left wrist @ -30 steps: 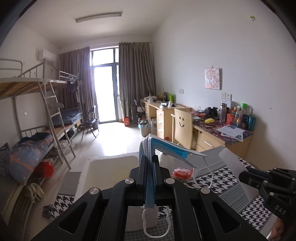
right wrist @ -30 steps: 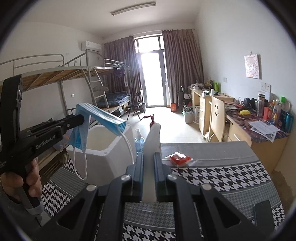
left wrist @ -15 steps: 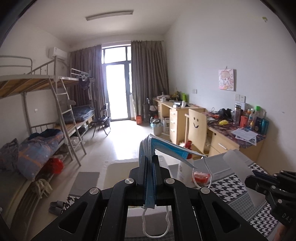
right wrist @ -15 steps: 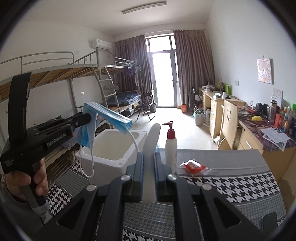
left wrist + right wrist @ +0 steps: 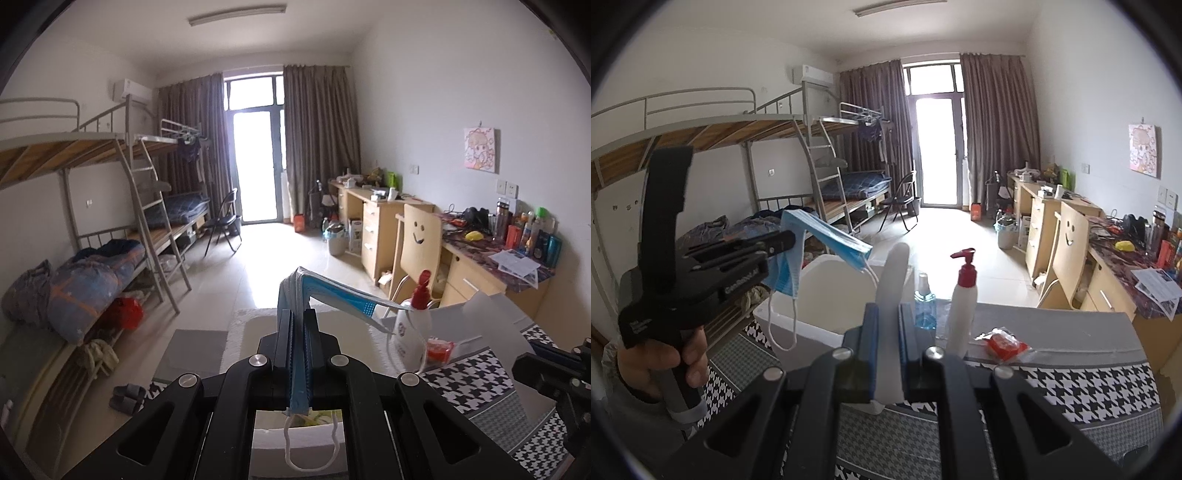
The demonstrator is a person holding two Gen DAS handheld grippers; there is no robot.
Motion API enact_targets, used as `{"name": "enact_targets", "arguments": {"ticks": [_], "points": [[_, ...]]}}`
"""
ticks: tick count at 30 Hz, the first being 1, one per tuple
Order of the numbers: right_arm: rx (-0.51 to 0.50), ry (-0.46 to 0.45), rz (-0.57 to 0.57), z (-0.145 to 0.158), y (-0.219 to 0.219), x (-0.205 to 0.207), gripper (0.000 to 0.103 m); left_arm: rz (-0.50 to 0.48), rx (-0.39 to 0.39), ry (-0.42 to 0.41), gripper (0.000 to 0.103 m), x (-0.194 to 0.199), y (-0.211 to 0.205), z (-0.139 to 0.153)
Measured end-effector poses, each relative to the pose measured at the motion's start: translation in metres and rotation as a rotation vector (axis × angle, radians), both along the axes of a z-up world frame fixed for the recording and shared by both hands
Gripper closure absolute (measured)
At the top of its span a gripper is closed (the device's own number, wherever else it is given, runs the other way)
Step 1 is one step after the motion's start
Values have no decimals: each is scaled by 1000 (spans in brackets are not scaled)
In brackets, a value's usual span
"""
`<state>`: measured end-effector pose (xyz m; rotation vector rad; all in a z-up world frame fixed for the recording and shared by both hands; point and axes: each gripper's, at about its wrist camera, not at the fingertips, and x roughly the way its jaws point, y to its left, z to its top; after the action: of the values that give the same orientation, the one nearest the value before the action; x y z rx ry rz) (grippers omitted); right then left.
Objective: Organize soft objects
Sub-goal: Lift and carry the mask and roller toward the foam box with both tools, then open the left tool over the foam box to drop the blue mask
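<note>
my left gripper [image 5: 295, 321] is clamped on a folded blue face mask [image 5: 816, 236], held above the white foam box [image 5: 827, 295] at the tabletop's left edge; my right gripper [image 5: 888, 317] pinches a flimsy white sheet [image 5: 892, 280]. both look light and floppy, so i'd grip on the fold, not the ear loops. the box mouth is open, though the red-capped pump bottle [image 5: 962, 295] stands just beside it.
</note>
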<state>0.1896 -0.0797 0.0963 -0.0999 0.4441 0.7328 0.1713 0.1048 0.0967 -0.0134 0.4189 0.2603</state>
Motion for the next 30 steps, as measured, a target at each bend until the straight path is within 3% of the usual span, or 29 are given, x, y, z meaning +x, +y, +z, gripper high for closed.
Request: {"name": "enact_targets", "arguments": {"ticks": [13, 15, 19, 20, 30], "points": [[-29, 34, 35, -9, 18, 9, 90, 13, -17, 96, 96, 25, 18, -20], [-31, 40, 32, -10, 20, 11, 90, 14, -30, 115, 89, 27, 22, -23], [-39, 39, 34, -10, 24, 10, 90, 37, -64, 116, 34, 21, 29, -27], [-40, 38, 35, -10, 25, 10, 90, 52, -59, 95, 28, 17, 29, -27], [-51, 38, 48, -9, 38, 12, 90, 74, -39, 53, 7, 4, 30, -19]]}}
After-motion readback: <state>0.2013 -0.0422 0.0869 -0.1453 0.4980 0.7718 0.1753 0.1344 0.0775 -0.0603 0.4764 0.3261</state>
